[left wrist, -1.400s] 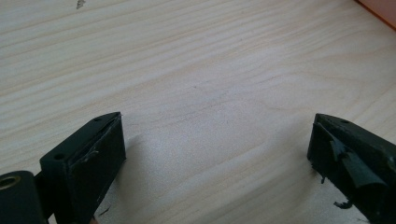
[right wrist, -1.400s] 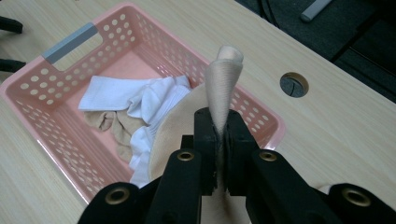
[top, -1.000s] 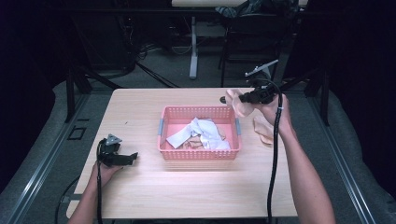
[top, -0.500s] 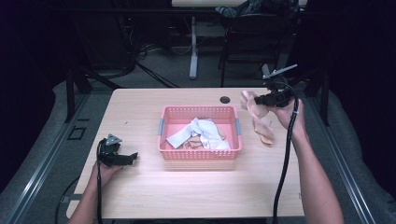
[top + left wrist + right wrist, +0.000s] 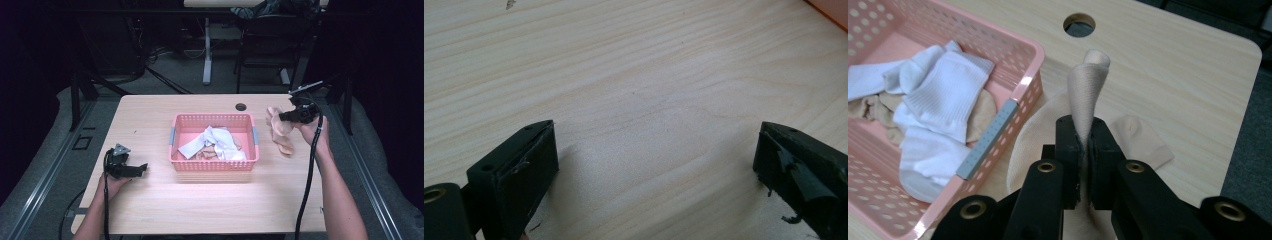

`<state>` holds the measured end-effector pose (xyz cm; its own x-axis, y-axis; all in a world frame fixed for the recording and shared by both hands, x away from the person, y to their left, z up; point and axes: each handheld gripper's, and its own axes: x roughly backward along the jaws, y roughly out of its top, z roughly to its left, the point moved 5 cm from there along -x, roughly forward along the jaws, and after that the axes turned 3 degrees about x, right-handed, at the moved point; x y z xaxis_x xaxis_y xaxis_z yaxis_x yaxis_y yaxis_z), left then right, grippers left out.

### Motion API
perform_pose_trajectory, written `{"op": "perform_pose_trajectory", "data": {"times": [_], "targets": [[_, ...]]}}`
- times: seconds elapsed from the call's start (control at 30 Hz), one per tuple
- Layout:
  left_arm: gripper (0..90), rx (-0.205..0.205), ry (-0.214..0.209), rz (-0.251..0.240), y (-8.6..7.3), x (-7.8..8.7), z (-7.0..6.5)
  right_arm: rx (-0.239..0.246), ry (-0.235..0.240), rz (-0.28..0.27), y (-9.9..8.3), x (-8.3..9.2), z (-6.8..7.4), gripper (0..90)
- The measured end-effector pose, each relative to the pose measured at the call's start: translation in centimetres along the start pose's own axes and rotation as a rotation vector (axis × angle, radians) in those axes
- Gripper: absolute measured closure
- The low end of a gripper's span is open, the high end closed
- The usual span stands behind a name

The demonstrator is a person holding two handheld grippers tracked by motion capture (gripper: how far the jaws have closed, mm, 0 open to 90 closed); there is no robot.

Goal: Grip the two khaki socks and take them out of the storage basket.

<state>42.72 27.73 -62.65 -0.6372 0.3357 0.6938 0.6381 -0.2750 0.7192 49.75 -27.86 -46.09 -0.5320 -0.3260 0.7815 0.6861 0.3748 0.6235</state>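
Note:
A pink mesh basket [image 5: 214, 118] stands mid-table with white socks [image 5: 220, 140] and beige ones in it. My right gripper [image 5: 283, 118] is to the right of the basket, shut on a beige sock [image 5: 274, 120]. In the right gripper view the jaws [image 5: 1081, 125] pinch that sock [image 5: 1087, 85], which sticks up past them in a narrow fold. Another beige sock [image 5: 286, 145] lies flat on the table below it, also seen under the jaws [image 5: 1140, 140]. My left gripper [image 5: 142, 167] rests low at the table's left, open [image 5: 656, 150] over bare wood.
A round cable hole [image 5: 241, 106] sits in the table [image 5: 150, 115] behind the basket, seen too in the right gripper view [image 5: 1079, 23]. The basket's rim [image 5: 1020, 50] is close on the right gripper's left. Chair and desk legs stand on the floor beyond the far edge.
My right gripper has carried the beige sock to the right and down, from by the basket's far right corner to over the sock on the table. The left gripper stayed put.

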Motion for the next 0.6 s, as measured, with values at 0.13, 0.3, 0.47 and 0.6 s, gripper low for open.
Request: {"op": "perform_pose_trajectory", "data": {"times": [0.13, 0.3, 0.47, 0.6], "targets": [[3.9, 0.0, 0.0, 0.0, 0.0, 0.0, 0.0, -0.017, 0.011, 0.027, -0.7, -1.1, -0.4, 85.6], [3.9, 0.0, 0.0, 0.0, 0.0, 0.0, 0.0, -0.036, 0.027, 0.077, -1.6, -2.6, -0.5, 85.5], [3.9, 0.0, 0.0, 0.0, 0.0, 0.0, 0.0, -0.036, 0.021, 0.146, -2.7, -4.5, -0.6, 85.2], [3.9, 0.0, -0.001, 0.0, 0.0, 0.0, 0.0, -0.055, 0.008, 0.19, -3.4, -6.0, -0.7, 82.9]]}}
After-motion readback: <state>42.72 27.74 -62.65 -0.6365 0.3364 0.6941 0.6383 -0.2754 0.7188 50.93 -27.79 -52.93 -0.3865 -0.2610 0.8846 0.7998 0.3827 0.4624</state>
